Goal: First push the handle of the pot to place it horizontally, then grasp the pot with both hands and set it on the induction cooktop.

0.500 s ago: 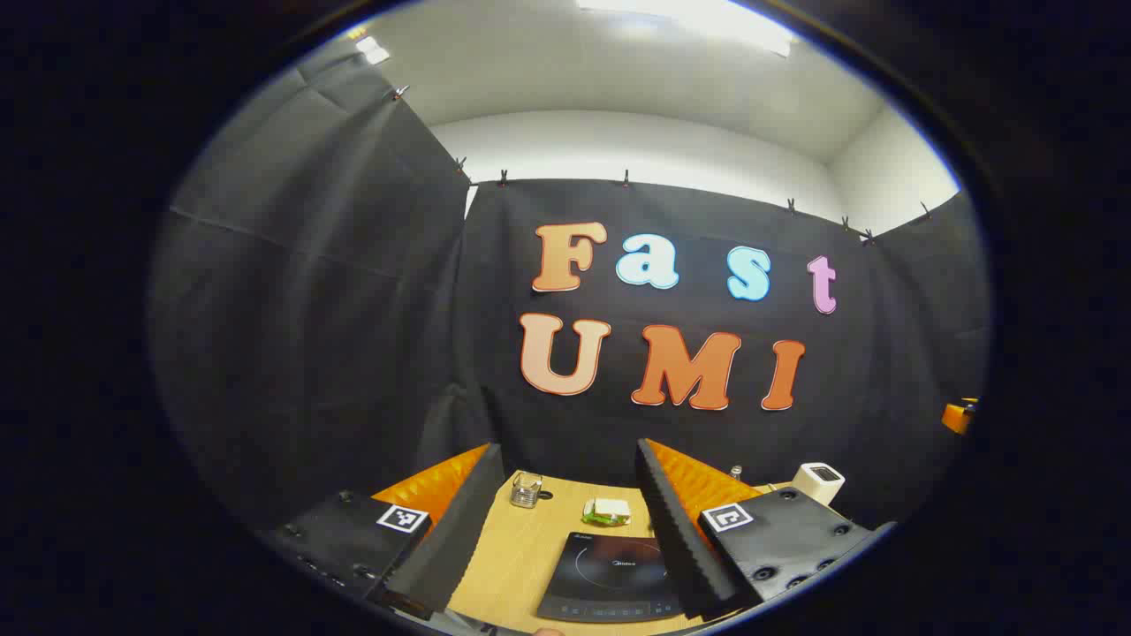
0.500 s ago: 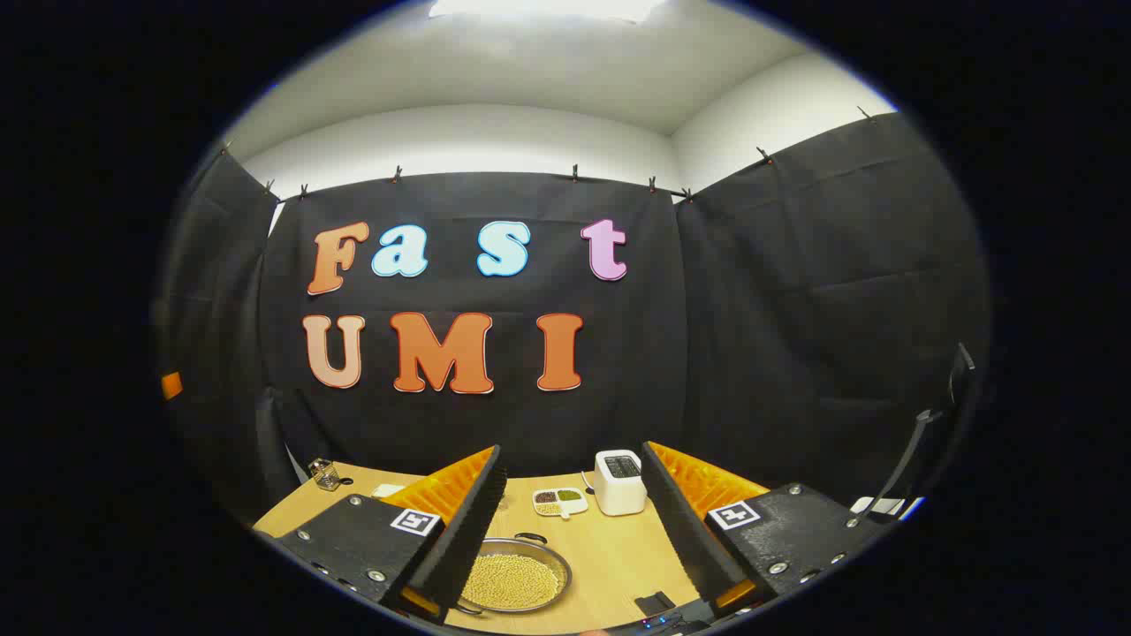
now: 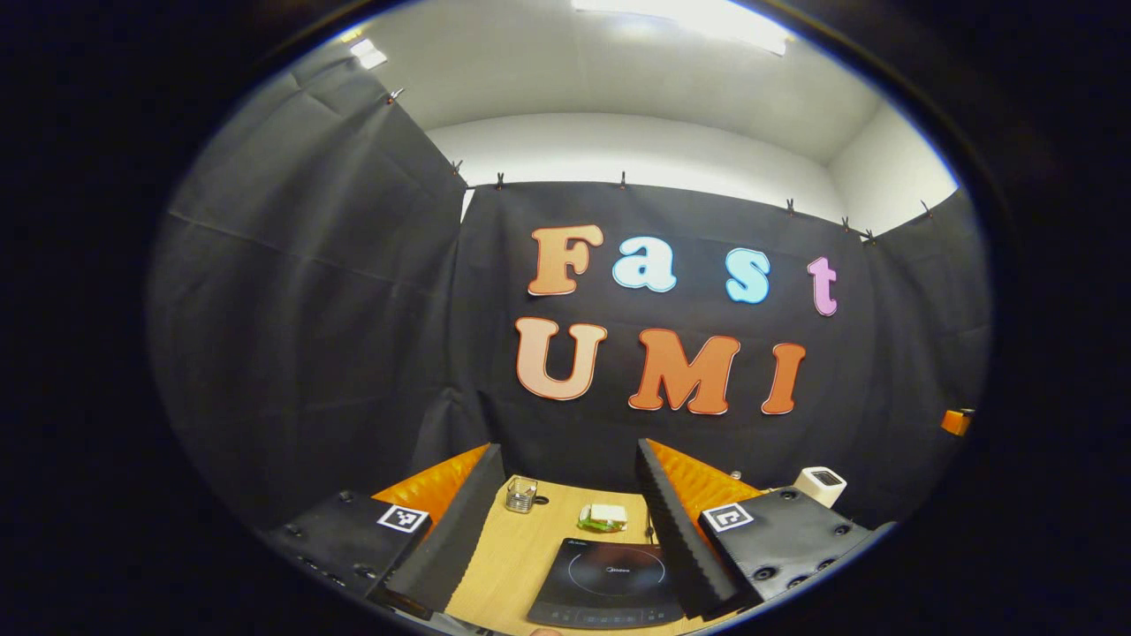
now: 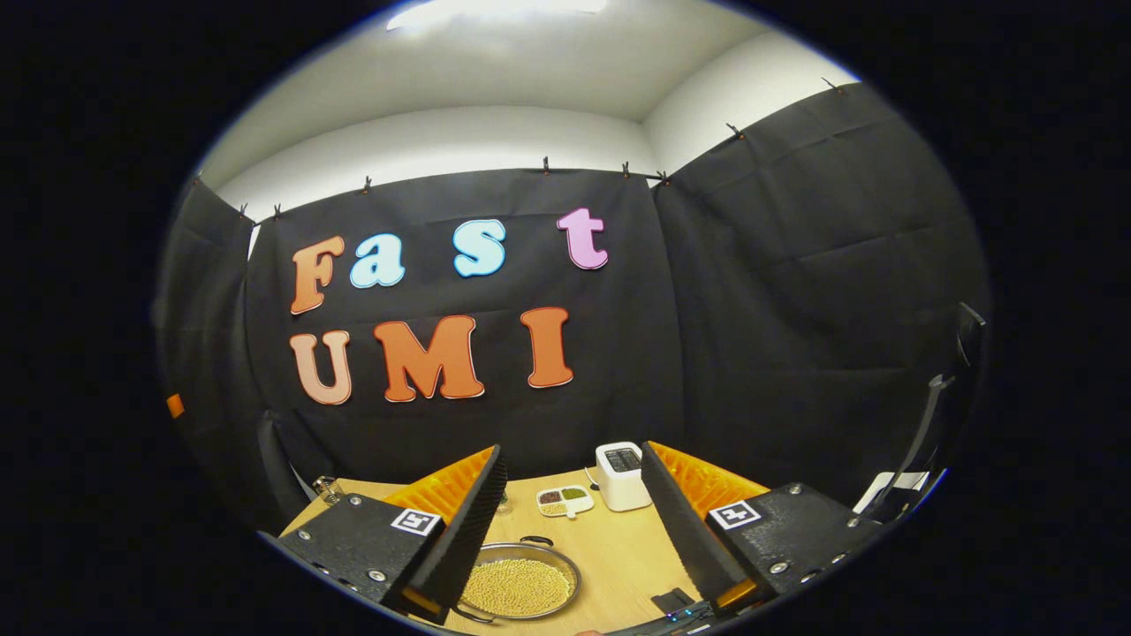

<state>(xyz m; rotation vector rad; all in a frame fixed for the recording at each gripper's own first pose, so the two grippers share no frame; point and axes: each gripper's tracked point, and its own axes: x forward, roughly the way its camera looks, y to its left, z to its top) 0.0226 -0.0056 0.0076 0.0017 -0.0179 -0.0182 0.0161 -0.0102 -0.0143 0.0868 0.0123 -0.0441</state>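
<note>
**A:** What changed?

**B:** I've swung the right tool (image 4: pixel 570 530) rightward; the pot (image 4: pixel 519 583) of beans sits on the table (image 4: pixel 618 552). Left tool (image 3: pixel 565 521) faces the induction cooktop (image 3: pixel 610 583). Both gape wide, holding nothing; handle untouched.

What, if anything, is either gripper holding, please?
Nothing: the left gripper and right gripper are both open above the table, nothing between their fingers.

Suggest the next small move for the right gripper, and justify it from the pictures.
Probably lower the right gripper toward the round metal pot of yellow beans and its dark handle. Its fingers stand open above the wooden table, touching nothing, and the black induction cooktop in the left gripper view carries no pot.
</note>
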